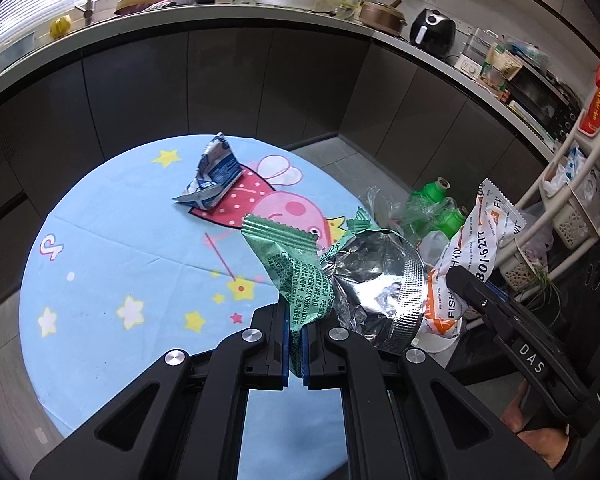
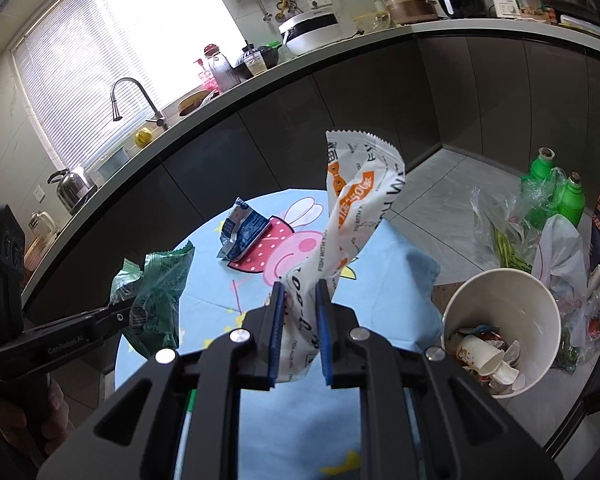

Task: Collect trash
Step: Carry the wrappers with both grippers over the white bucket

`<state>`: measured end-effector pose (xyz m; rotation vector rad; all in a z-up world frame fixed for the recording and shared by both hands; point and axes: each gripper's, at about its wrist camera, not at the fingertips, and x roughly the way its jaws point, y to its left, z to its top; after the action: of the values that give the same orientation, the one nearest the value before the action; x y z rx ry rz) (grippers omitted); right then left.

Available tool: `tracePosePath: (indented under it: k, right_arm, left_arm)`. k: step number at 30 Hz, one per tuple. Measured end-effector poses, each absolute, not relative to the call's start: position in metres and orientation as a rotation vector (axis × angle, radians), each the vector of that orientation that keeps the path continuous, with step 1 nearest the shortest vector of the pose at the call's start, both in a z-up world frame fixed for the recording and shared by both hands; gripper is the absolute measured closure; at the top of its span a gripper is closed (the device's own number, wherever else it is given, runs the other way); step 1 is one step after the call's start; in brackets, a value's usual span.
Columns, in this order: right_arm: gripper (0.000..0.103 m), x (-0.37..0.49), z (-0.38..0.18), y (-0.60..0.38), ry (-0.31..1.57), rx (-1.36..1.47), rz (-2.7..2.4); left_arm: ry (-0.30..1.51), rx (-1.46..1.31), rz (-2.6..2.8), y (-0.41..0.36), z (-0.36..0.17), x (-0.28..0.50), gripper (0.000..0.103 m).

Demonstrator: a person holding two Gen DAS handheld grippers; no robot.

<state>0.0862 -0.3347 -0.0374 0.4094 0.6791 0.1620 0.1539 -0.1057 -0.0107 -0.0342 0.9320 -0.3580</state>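
Above the round blue cartoon tablecloth [image 1: 100, 248], the left gripper [image 1: 298, 344] pinches a crinkled green foil wrapper [image 1: 296, 272]. Right-wrist view: the right gripper [image 2: 299, 320] clamps a white-and-orange wrapper [image 2: 352, 208] near the white bucket [image 2: 540, 320] holding trash.

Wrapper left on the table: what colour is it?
The wrapper is blue and white, crumpled, lying on the cartoon tablecloth. It shows best in the left wrist view.

tabletop [image 1: 100, 272]: round, covered by a light blue cloth printed with a pink cartoon pig and yellow stars
on it: crumpled blue-and-white wrapper [image 1: 214, 178], lying on the pig's red dress
floor [image 2: 452, 184]: grey tiles; white bucket [image 2: 540, 304] stands beside the tabletop
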Motion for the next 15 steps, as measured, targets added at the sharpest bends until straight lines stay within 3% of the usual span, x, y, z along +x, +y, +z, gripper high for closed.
tracePosePath:
  k: [15]
  right_arm:
    - [0.086,0.055,-0.062,-0.423,0.662,0.524,0.012]
  left_arm:
    - [0.958,0.076,-0.510,-0.207,-0.021,0.160,0.099]
